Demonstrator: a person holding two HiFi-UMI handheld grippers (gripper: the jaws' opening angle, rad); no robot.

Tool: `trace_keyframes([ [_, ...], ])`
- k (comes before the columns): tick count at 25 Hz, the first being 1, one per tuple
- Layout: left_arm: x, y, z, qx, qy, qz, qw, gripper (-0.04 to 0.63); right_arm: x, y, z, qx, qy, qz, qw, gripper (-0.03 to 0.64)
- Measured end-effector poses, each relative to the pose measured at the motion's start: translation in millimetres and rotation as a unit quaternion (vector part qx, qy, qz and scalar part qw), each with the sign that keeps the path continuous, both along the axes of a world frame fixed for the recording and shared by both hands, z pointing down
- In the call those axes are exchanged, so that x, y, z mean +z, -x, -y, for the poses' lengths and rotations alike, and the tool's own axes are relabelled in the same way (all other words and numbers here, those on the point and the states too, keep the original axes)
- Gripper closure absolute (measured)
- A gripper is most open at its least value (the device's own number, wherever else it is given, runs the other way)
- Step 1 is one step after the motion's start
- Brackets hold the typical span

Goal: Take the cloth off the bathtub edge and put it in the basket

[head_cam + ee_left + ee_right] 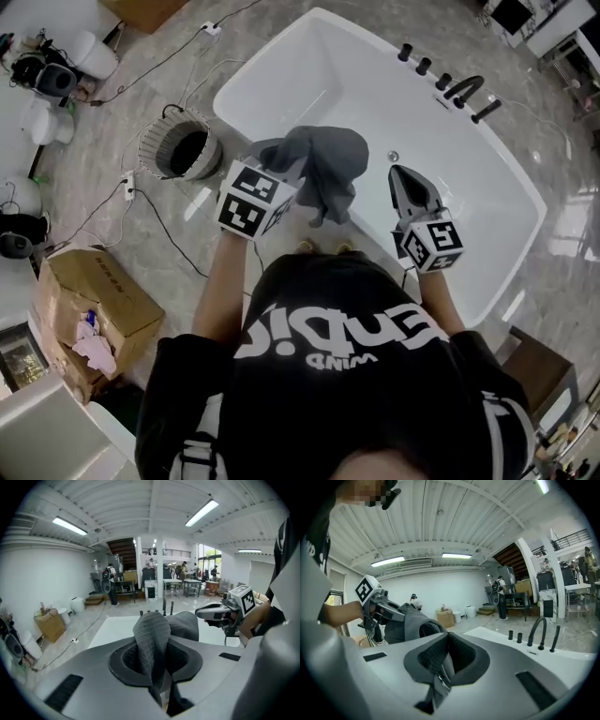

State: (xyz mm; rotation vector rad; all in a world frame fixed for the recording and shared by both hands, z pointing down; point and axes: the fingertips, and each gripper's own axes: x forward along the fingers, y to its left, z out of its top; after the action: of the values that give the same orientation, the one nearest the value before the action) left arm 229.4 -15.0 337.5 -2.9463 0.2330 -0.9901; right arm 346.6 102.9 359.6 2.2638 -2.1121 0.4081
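A grey cloth (325,167) hangs bunched over the near rim of the white bathtub (281,67), clear of the edge. My left gripper (289,178) is shut on it; in the left gripper view the cloth (152,637) rises in a fold out of the pinched jaws (157,679). My right gripper (402,180) hovers over the tub to the right of the cloth, shut with nothing in it (442,665). The right gripper view shows the cloth (412,623) draped from the left gripper (386,611). A round wicker basket (184,150) stands on the floor left of the tub.
Black taps and a spout (461,90) sit on the tub's far right rim. Cables and a power strip (128,183) cross the floor near the basket. An open cardboard box (89,305) stands at the lower left. My feet (323,247) are against the tub.
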Motion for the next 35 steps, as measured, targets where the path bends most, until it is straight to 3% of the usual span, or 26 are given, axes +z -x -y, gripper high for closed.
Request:
trace_keyframes([
  [4, -24.8, 42.8, 17.2, -0.069, -0.014, -0.012, 0.9975, 0.528, -12.4, 14.7, 25.3, -0.049, -0.006, -0.002, 0.999, 0.603],
  [7, -31.1, 92.2, 37.1, -0.134, -0.020, -0.011, 0.9908, 0.528, -11.6, 38.3, 56.5, -0.097, -0.005, 0.000, 0.995, 0.603],
  [13, -39.3, 219.8, 56.3, -0.268, -0.022, -0.017, 0.9632, 0.528, -16.0, 136.4, 116.5, -0.218, -0.003, -0.002, 0.976, 0.603],
  [16, -44.4, 263.2, 57.7, -0.310, -0.021, -0.021, 0.9504, 0.528, -23.2, 181.8, 134.6, -0.265, -0.004, -0.003, 0.964, 0.603],
  [23, -22.9, 350.0, 67.9, -0.354, -0.010, -0.023, 0.9350, 0.528, -20.1, 288.7, 164.2, -0.334, -0.004, -0.015, 0.943, 0.603],
  [35, -1.9, 434.5, 101.5, -0.392, -0.003, -0.039, 0.9189, 0.528, -1.5, 361.9, 199.2, -0.348, 0.010, -0.023, 0.937, 0.603],
])
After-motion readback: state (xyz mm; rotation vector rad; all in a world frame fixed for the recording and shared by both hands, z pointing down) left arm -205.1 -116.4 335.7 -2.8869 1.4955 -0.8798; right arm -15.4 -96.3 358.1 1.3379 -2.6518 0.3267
